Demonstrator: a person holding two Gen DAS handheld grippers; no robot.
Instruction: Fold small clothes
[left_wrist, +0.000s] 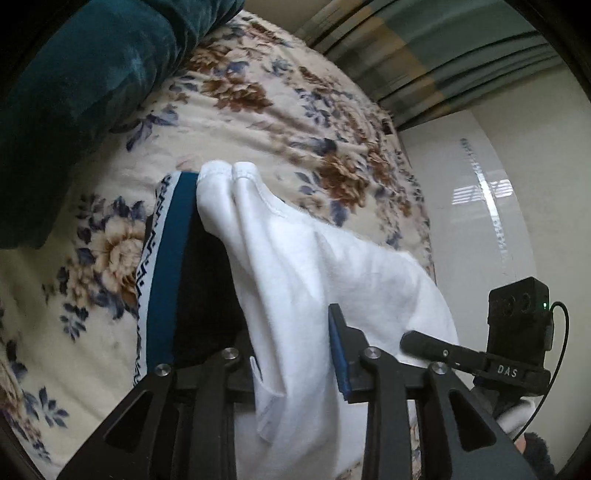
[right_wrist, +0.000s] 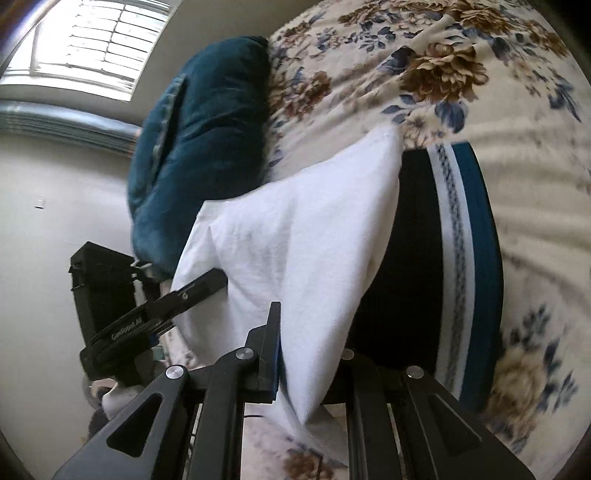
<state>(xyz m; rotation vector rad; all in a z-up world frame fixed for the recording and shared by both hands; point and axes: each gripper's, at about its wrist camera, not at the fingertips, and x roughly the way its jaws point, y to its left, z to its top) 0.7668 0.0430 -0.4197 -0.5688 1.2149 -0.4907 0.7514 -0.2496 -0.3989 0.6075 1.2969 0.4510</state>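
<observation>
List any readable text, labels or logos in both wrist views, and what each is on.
"DAS": white letters on the black body of the right tongs, seen in the left wrist view.
White lettering on the black body of the left tongs, seen in the right wrist view: blurred, starts like "Gen", not readable.
White garment, patterned waistband and floral bedspread: no text.

Cream floral bedspread (left_wrist: 280, 110) spread across the bed, wrinkled, 1 teal velvet pillow (right_wrist: 199, 147) laid on it at the edge, barred window (right_wrist: 88, 40) set high in a pale wall (right_wrist: 48, 221), striped curtain (left_wrist: 424, 48) hung beyond the bed.
</observation>
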